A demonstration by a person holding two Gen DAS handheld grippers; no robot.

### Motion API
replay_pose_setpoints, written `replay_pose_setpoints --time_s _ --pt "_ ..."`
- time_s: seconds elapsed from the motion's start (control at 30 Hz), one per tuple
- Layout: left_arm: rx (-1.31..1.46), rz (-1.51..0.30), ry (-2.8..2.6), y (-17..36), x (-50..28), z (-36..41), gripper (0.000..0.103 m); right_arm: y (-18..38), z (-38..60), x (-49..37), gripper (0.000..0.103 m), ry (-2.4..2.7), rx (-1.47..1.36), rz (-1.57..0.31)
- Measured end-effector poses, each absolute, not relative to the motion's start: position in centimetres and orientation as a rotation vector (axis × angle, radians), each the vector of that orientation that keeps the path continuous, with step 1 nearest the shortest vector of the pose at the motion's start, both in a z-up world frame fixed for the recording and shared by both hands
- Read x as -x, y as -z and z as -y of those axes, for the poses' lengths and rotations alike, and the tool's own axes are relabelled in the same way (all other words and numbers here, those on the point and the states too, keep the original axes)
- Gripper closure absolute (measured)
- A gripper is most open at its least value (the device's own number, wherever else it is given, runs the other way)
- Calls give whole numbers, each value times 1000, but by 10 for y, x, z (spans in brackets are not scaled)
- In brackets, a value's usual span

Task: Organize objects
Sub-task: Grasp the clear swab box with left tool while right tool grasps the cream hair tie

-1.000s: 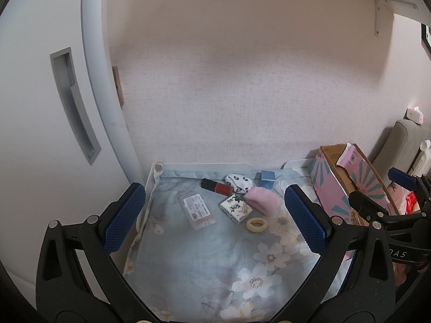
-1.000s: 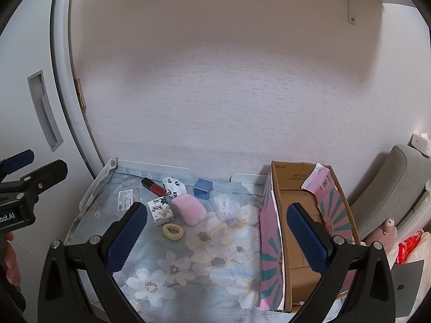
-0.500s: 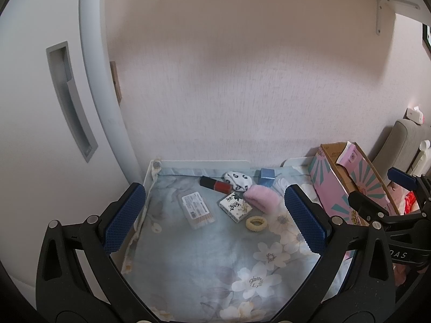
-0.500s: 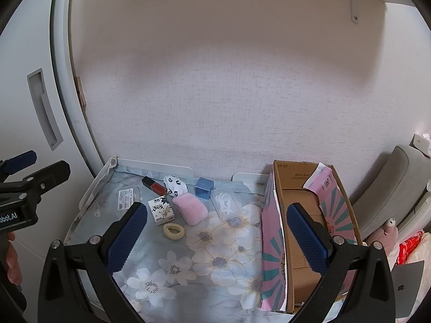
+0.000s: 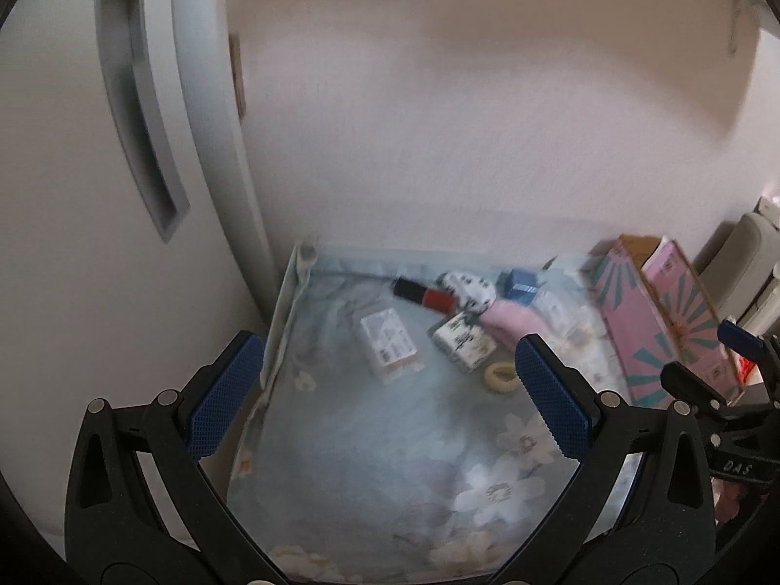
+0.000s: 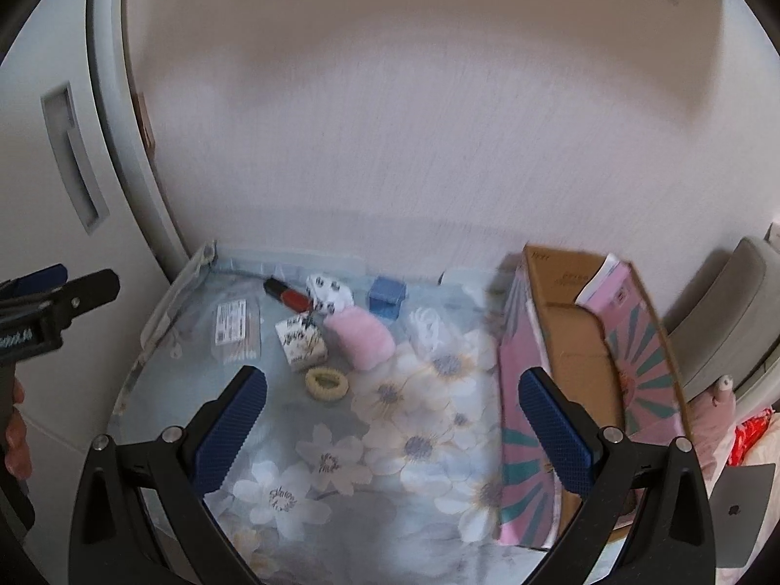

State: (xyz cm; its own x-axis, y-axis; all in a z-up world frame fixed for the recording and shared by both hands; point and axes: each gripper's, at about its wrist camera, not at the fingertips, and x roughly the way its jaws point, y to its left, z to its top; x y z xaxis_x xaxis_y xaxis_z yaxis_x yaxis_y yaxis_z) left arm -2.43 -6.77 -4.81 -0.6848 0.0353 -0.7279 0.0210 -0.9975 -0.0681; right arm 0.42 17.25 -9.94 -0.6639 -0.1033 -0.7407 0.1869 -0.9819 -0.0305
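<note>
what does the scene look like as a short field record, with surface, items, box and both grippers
surface: pale blue floral cloth
loose items: red and black tube, pink fuzzy pouch, cream hair tie, small blue cube box, white patterned carton
container: open pink cardboard box, right of the items
left gripper: open, empty
right gripper: open, empty
</note>
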Motion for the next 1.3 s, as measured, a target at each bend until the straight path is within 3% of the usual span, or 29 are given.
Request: replay_pose_setpoints --time_s 0.4,0.73,1.0,1.07,1.3 --pt "1350 -191 -2640 166 88 57 1 197 -137 29 1 2623 -1324 -187" --pt "1338 -285 -2569 216 129 51 1 245 -124 59 8 2595 -1346 -178" --pt "1350 -262 -2536 235 148 53 1 261 -114 72 29 2581 -1347 -213" --pt "1361 -247 -2532 238 148 56 9 262 -113 73 33 2586 -1339 -221" --pt "1365 -192 -2516 240 148 64 26 262 -112 74 63 2584 -1314 -197"
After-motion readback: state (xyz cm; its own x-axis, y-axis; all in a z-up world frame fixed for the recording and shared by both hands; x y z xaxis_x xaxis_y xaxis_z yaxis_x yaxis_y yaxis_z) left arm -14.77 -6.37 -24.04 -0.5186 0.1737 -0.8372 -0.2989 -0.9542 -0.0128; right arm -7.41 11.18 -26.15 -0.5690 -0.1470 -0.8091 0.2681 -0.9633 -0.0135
